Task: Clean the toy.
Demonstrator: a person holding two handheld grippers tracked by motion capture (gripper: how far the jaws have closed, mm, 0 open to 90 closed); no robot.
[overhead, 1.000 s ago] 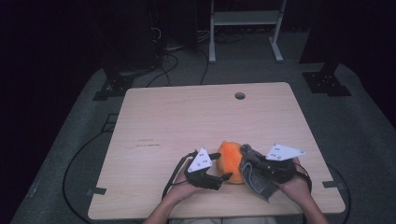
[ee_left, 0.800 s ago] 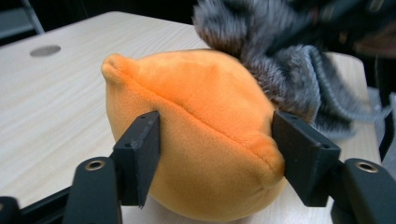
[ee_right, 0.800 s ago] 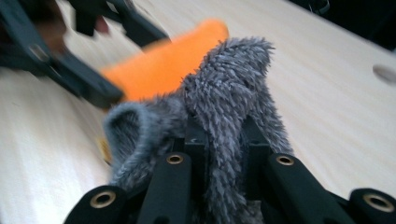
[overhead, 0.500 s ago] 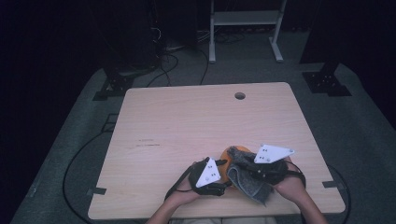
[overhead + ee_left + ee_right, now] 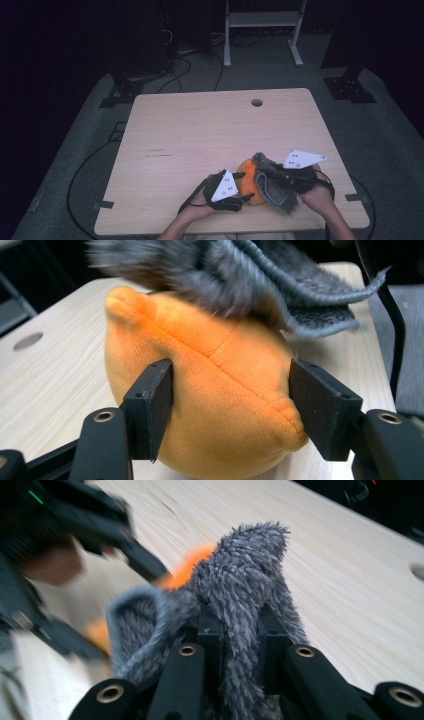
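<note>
An orange plush toy (image 5: 246, 181) (image 5: 220, 370) rests on the wooden table (image 5: 200, 130) near its front edge. My left gripper (image 5: 247, 186) (image 5: 230, 405) grips it from the left. Its jaws have just been closing, and both pads press into the toy's sides. A grey fuzzy cloth (image 5: 274, 189) (image 5: 260, 275) (image 5: 245, 575) drapes over the toy's right side. My right gripper (image 5: 272, 175) (image 5: 237, 630) is shut on a fold of that cloth and holds it up. In the right gripper view a strip of orange plush (image 5: 192, 562) peeks out behind the cloth.
A round cable hole (image 5: 257, 102) sits near the table's far edge. Beyond the table stand a white rack (image 5: 262, 22) and black stand bases (image 5: 350, 87), with cables (image 5: 172, 75) on the grey floor. The table's left and far parts lie bare.
My left gripper moved in from the toy's left and shut its jaws on the orange plush. The right gripper shifted the grey cloth leftward over the toy.
</note>
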